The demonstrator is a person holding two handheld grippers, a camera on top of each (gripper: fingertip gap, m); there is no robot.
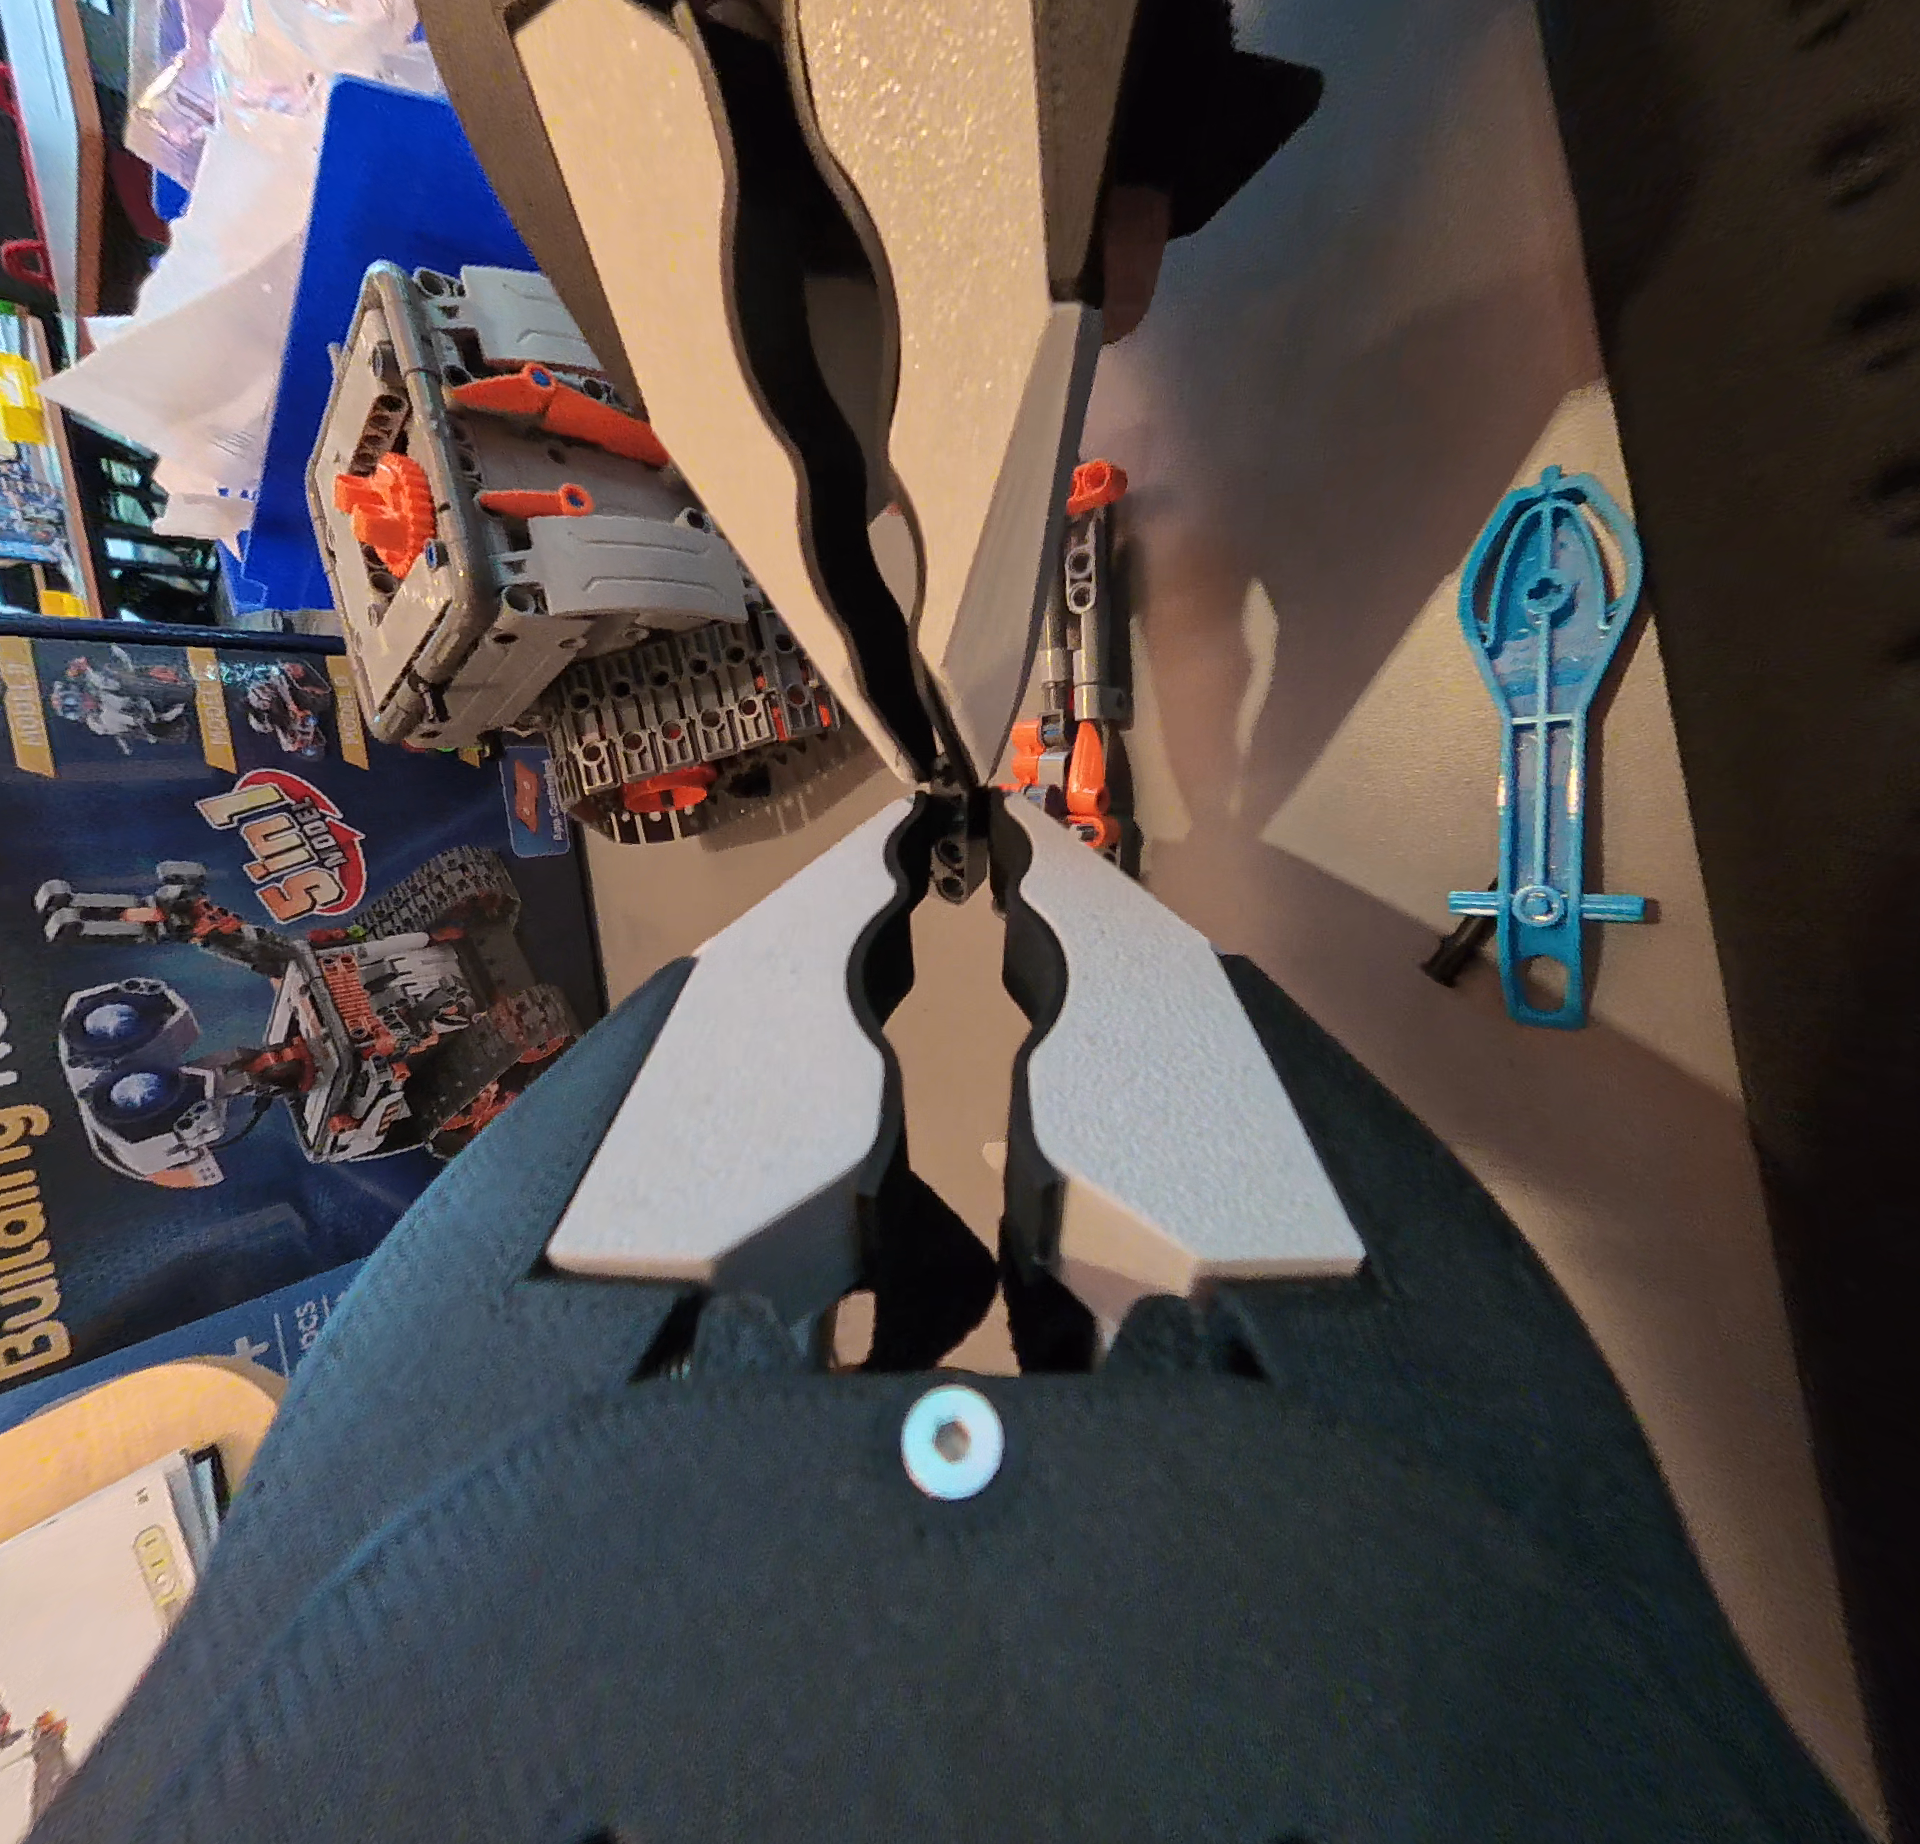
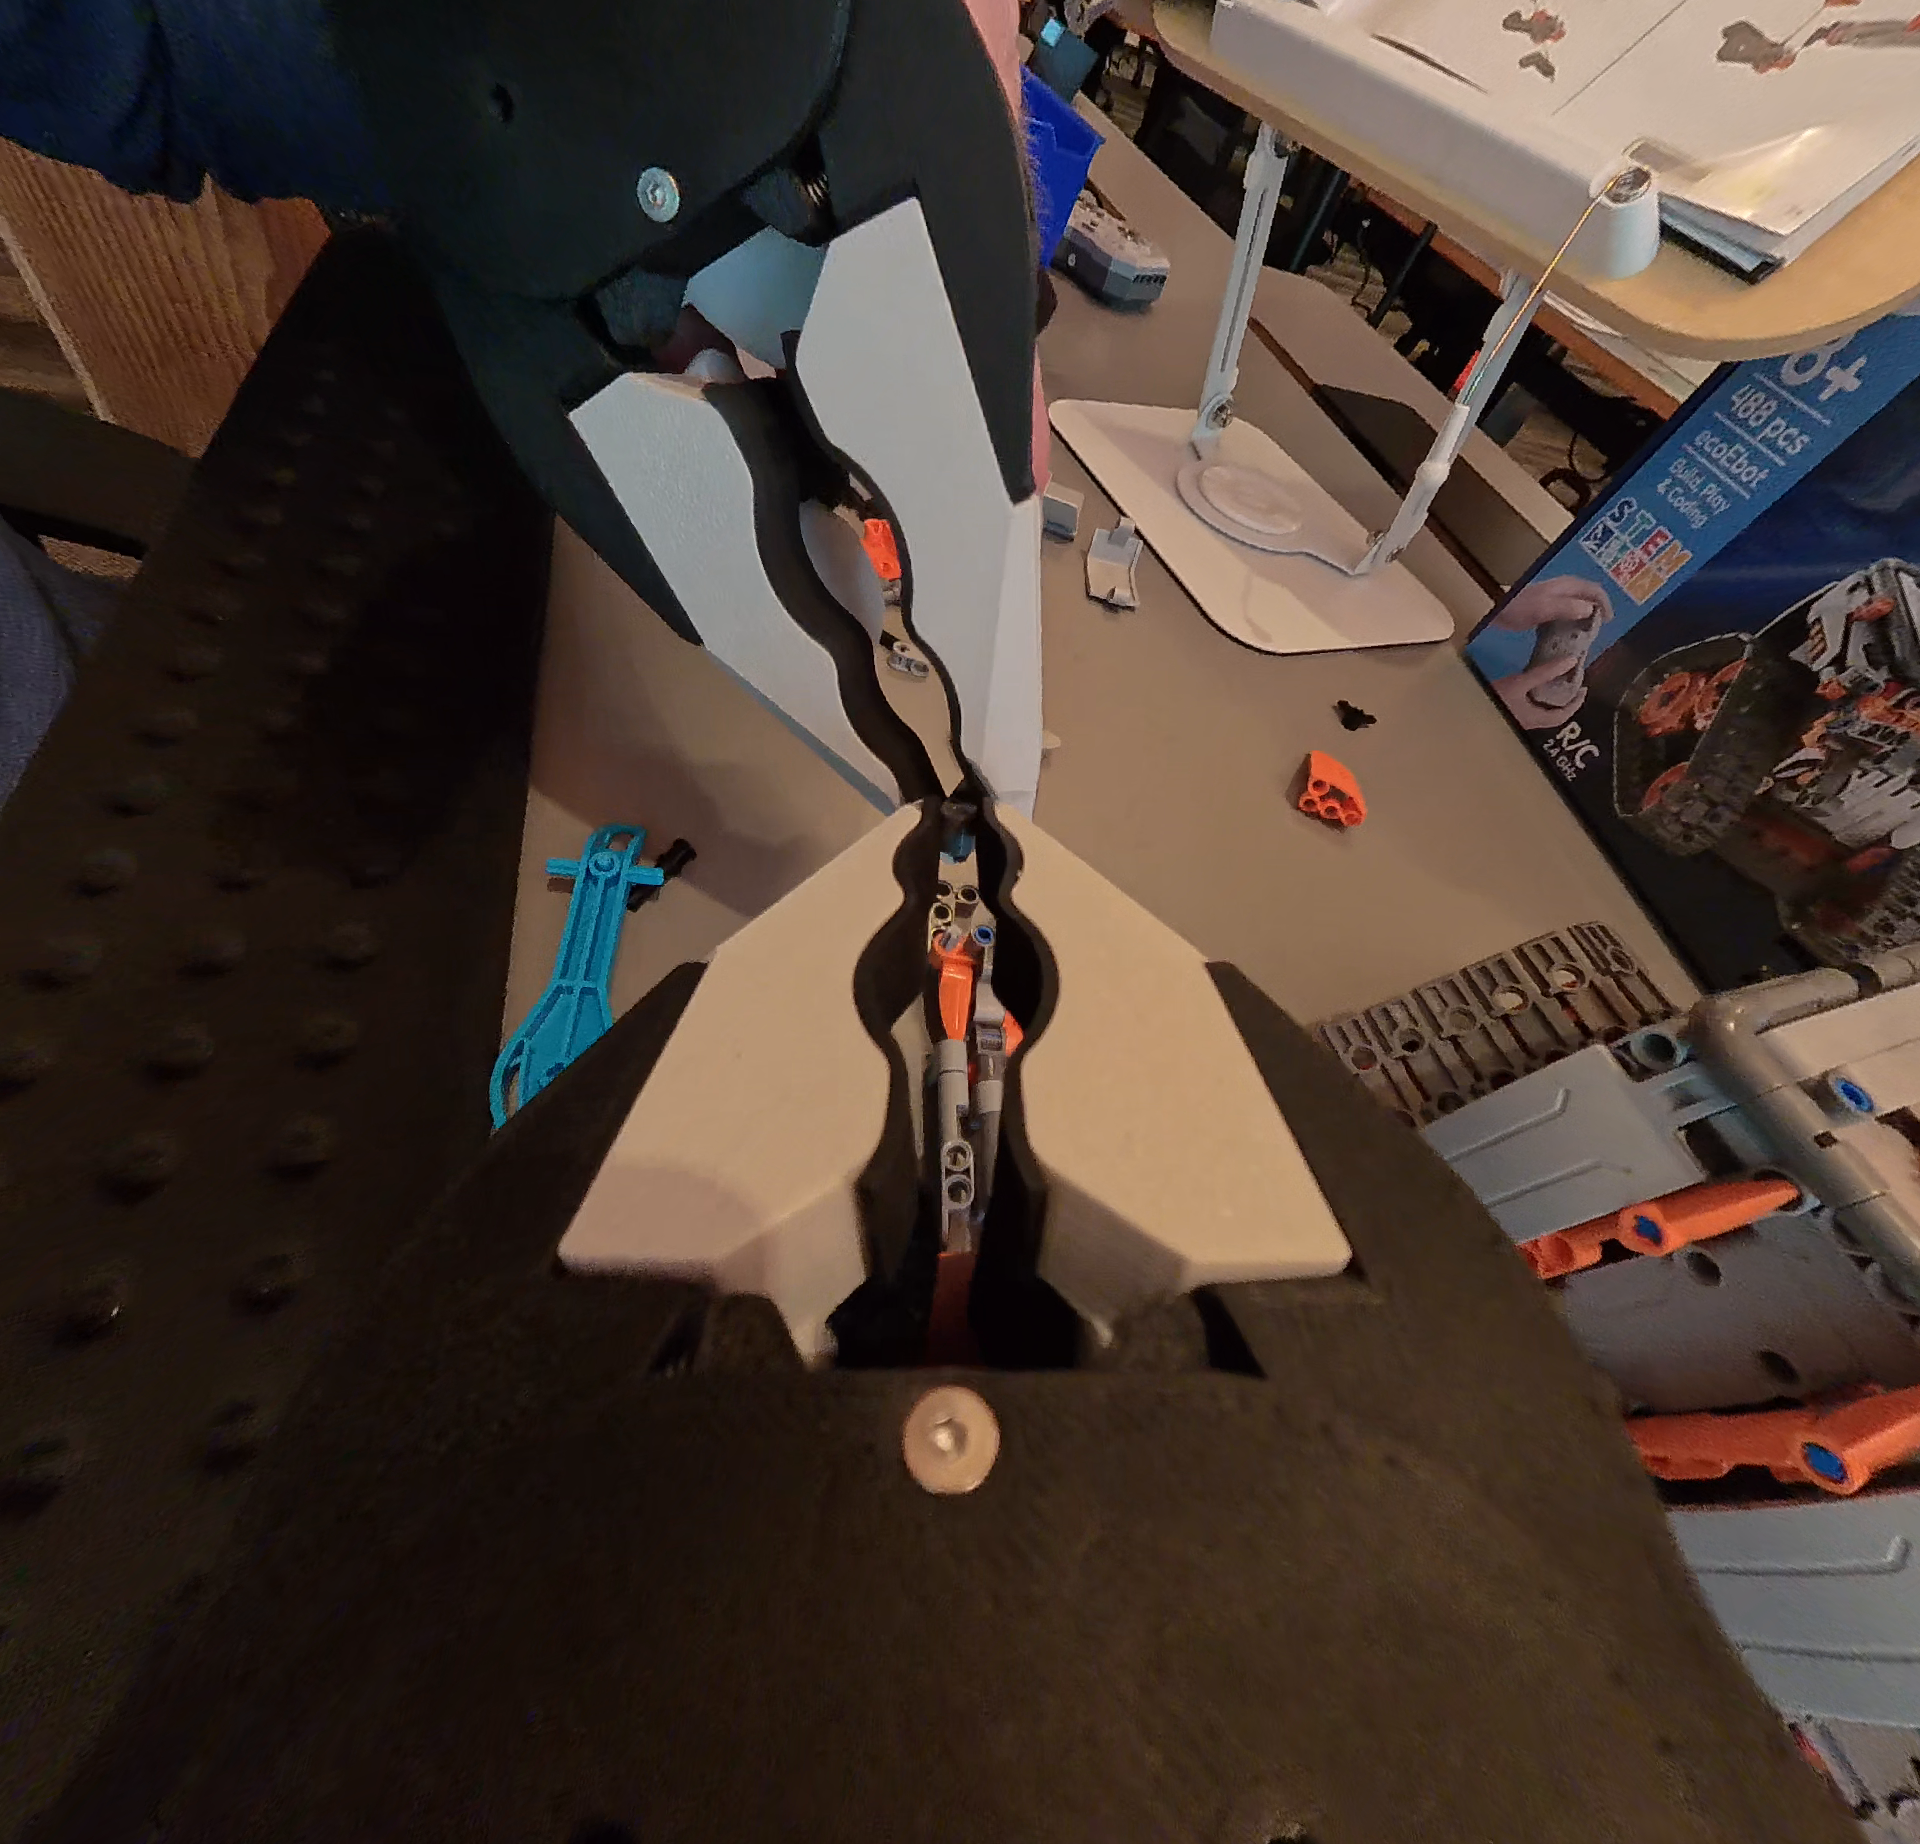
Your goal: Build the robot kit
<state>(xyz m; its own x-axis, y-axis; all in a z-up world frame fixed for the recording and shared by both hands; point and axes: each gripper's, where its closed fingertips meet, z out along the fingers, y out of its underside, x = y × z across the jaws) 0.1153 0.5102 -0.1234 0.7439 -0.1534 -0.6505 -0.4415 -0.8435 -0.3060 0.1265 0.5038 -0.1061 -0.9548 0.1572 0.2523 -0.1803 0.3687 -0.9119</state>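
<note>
My left gripper (image 1: 954,805) is shut on a small dark beam piece (image 1: 952,857) at its tips. My right gripper (image 2: 958,815) is shut on a small black piece with a blue pin (image 2: 956,838). The two grippers meet tip to tip above the table. The right gripper comes in from above in the left wrist view (image 1: 938,768), and the left one does so in the right wrist view (image 2: 964,784). A grey and orange arm assembly (image 1: 1081,651) lies on the table under the tips, and it also shows between my right fingers (image 2: 961,1067).
A grey and orange tracked model (image 1: 499,547) (image 2: 1662,1171) stands close by. A blue lever tool (image 1: 1538,755) (image 2: 582,963) lies beside a black studded board (image 2: 260,859). A blue product box (image 1: 208,963) (image 2: 1766,703), an orange piece (image 2: 1328,786) and a white book stand (image 2: 1247,527) are near. The tips of both grippers are at nearly the same place.
</note>
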